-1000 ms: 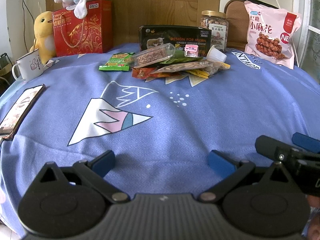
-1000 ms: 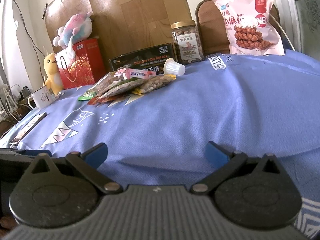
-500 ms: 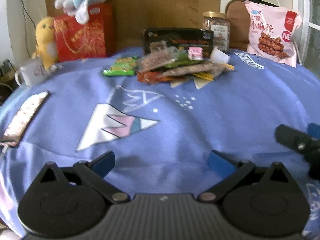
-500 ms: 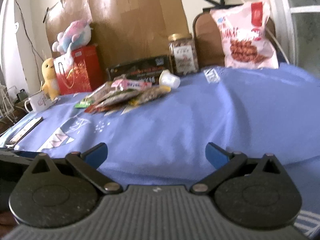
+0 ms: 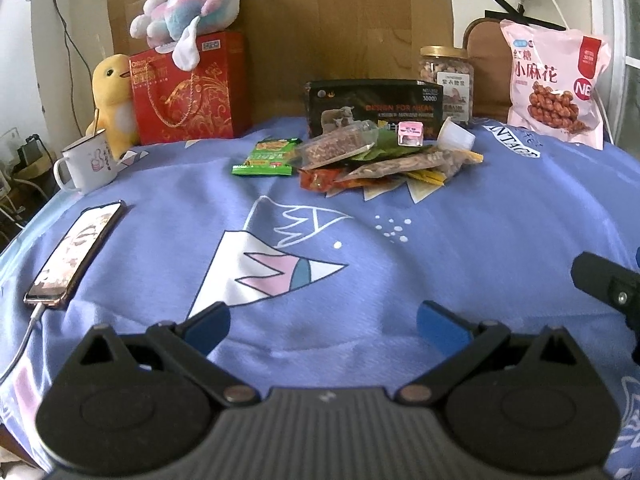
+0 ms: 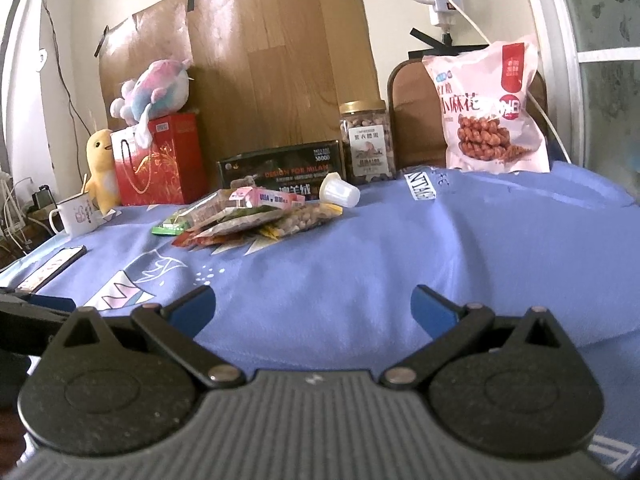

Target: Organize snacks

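Note:
A pile of small snack packets (image 5: 376, 160) (image 6: 256, 220) lies at the far middle of the blue cloth, with a green packet (image 5: 268, 156) to its left and a white jelly cup (image 5: 456, 138) (image 6: 340, 194) to its right. A black box (image 5: 372, 108), a nut jar (image 5: 446, 80) and a big pink bag (image 5: 556, 84) (image 6: 492, 112) stand behind. My left gripper (image 5: 324, 326) is open and empty, low over the near cloth. My right gripper (image 6: 312, 304) is open and empty, to the right of the left one.
A phone (image 5: 76, 252) on a cable lies at the left edge. A white mug (image 5: 86, 162), a yellow plush (image 5: 110, 100) and a red gift bag (image 5: 186, 88) with a plush on top stand at the back left. The cloth (image 5: 500, 220) bulges at the right.
Both grippers have risen and tilted up a little, so the back wall shows more. Both stay open. No snack has moved.

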